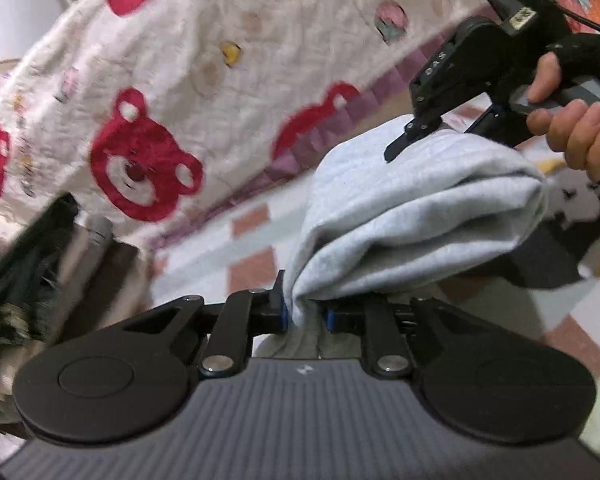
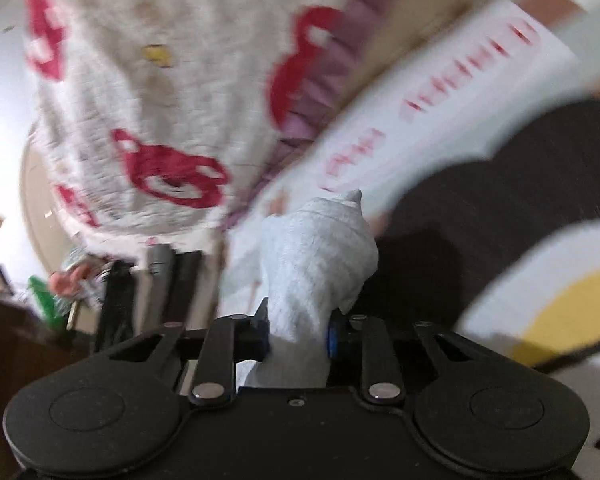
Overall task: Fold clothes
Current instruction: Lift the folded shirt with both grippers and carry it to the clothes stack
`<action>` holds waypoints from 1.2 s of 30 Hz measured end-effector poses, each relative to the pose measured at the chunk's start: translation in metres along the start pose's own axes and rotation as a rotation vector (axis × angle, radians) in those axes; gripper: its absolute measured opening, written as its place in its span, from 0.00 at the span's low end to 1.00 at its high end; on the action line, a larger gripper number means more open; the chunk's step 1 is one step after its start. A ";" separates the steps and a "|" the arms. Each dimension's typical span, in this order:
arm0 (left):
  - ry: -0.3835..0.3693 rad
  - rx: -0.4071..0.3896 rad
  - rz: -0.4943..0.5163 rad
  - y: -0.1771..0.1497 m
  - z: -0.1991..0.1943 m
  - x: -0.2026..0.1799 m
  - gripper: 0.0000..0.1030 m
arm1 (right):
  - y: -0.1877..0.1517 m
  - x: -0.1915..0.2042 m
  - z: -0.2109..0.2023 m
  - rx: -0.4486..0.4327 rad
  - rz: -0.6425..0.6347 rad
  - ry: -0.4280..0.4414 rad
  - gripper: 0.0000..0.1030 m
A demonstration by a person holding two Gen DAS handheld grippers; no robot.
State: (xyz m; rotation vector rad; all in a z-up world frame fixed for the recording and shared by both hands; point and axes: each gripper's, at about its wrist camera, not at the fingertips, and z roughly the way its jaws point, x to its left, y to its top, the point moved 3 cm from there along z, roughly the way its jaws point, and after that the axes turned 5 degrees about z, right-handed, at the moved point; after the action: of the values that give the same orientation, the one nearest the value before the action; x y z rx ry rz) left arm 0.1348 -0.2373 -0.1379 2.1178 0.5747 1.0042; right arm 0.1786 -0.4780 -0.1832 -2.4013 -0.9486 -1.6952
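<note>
We see a pale grey garment point(image 1: 412, 216) of soft, fleecy knit, bunched into thick rounded folds rather than lying flat. It hangs lifted above the patterned bed sheet point(image 1: 204, 256), stretched in a sagging roll, with one end gathered into a narrow pinched wad and the other end drawn up toward the bear-print blanket point(image 1: 148, 120) behind it. From the right wrist view the garment point(image 2: 320, 264) shows as a crumpled, tapering lump, its tip pointing toward that blanket point(image 2: 148, 120).

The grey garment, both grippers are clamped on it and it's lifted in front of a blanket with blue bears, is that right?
Not quite: the bears on the blanket are red, as the left wrist view shows. The left gripper and right gripper are indeed clamped on the lifted grey garment.
</note>
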 end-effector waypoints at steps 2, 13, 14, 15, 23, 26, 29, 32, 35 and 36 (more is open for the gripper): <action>0.026 -0.032 -0.007 0.006 -0.007 0.016 0.16 | 0.002 0.026 -0.003 -0.005 -0.063 0.027 0.28; 0.301 -0.137 0.082 0.015 -0.087 0.143 0.16 | -0.008 0.237 0.029 0.070 -0.449 0.224 0.28; 0.332 -0.133 0.104 0.015 -0.094 0.159 0.16 | -0.011 0.258 0.037 0.080 -0.479 0.260 0.28; 0.362 -0.129 0.126 0.015 -0.101 0.174 0.17 | -0.014 0.277 0.046 0.090 -0.497 0.291 0.28; 0.612 -0.026 0.303 -0.015 -0.089 0.285 0.23 | -0.049 0.367 0.151 0.150 -0.639 0.480 0.28; 0.663 0.014 0.368 -0.030 -0.070 0.310 0.24 | -0.055 0.373 0.192 0.166 -0.625 0.527 0.29; 0.701 0.028 0.402 -0.048 -0.046 0.327 0.25 | -0.055 0.366 0.236 0.195 -0.553 0.547 0.36; 0.666 0.109 0.380 -0.079 -0.017 0.331 0.26 | -0.059 0.340 0.288 0.280 -0.485 0.420 0.45; 0.662 0.138 0.382 -0.101 0.002 0.319 0.25 | -0.069 0.318 0.311 0.308 -0.530 0.284 0.46; 0.675 0.133 0.383 -0.104 0.002 0.316 0.24 | -0.070 0.313 0.307 0.292 -0.528 0.307 0.48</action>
State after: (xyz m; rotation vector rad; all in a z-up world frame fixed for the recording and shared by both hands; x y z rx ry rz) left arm 0.3163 0.0326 -0.0661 2.0164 0.5652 1.9776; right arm 0.4653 -0.1649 -0.0532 -1.7377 -1.7324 -1.8301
